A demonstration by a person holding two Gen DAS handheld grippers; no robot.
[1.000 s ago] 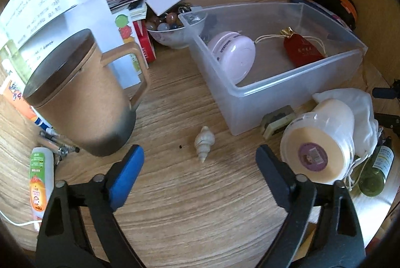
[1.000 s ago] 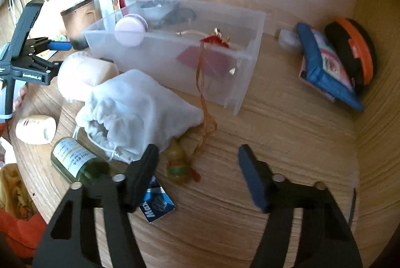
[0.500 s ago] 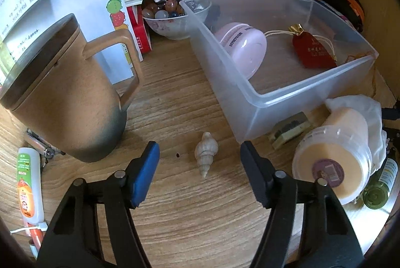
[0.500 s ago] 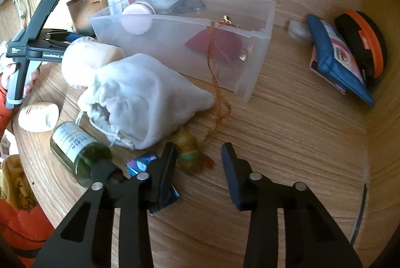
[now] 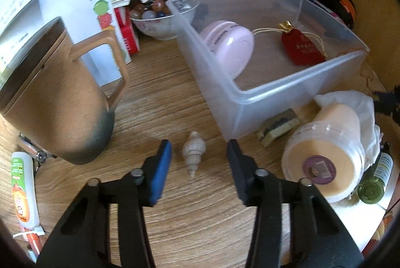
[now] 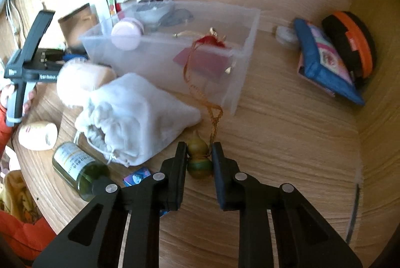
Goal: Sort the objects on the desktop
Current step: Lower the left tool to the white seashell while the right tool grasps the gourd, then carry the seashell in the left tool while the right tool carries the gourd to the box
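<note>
Across the wooden table (image 5: 175, 93), a clear plastic bin (image 5: 240, 95) sits at 1 o'clock in the left wrist view, holding a pink round case (image 5: 230, 48) and a red pouch (image 5: 303, 48) with gold lettering too small to read. At 9 o'clock stands a tan mug (image 5: 57, 103). A white drawstring bag (image 6: 140, 118) lies at 10 o'clock in the right wrist view, a green bottle (image 6: 80, 168) with an unreadable label beside it. The left tool (image 5: 198, 160) is spread open, a small white shell (image 5: 193, 153) lying between its fingers, apart from both. The right tool (image 6: 199, 158) is closed onto a green-and-yellow gourd charm (image 6: 198, 158), whose cord (image 6: 200, 93) trails toward the bin. "Gen Robot" is printed on the left tool's body.
</note>
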